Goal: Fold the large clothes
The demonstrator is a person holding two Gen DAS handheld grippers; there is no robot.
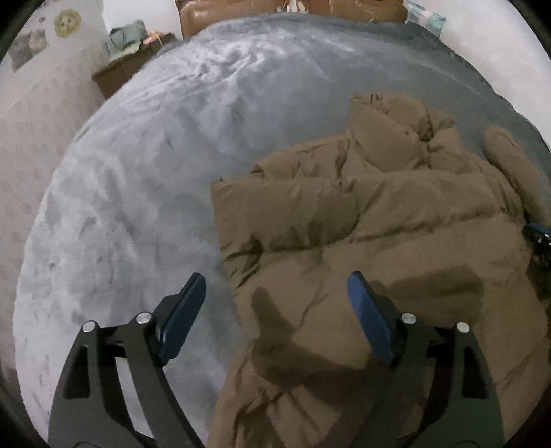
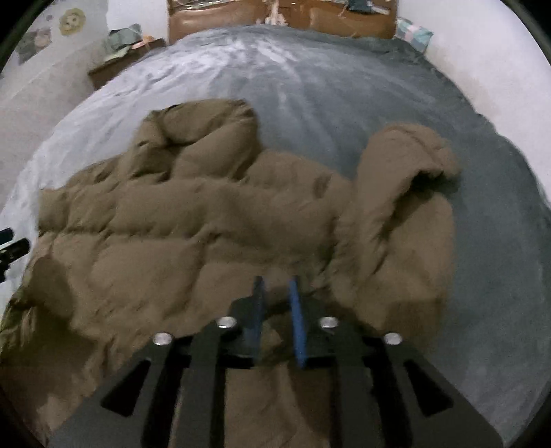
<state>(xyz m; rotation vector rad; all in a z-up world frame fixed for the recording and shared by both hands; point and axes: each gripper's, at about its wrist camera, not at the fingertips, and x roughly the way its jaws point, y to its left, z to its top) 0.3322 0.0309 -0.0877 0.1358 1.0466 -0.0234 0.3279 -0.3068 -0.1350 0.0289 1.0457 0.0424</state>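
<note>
Both grippers differ: left gripper (image 1: 275, 310) spread, right gripper (image 2: 277, 310) pinching jacket (image 2: 206, 224) hem (bed (image 2: 344, 103) beyond).

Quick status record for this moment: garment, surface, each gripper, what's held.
garment: brown puffer jacket, crumpled, not yet folded
surface: grey-blue bed cover
left gripper: open, fingers above the jacket's near left edge, holding nothing
right gripper: fingers nearly closed, a fold of jacket between them
sleeve: bunched at the right side
headboard: brown, far end
</note>
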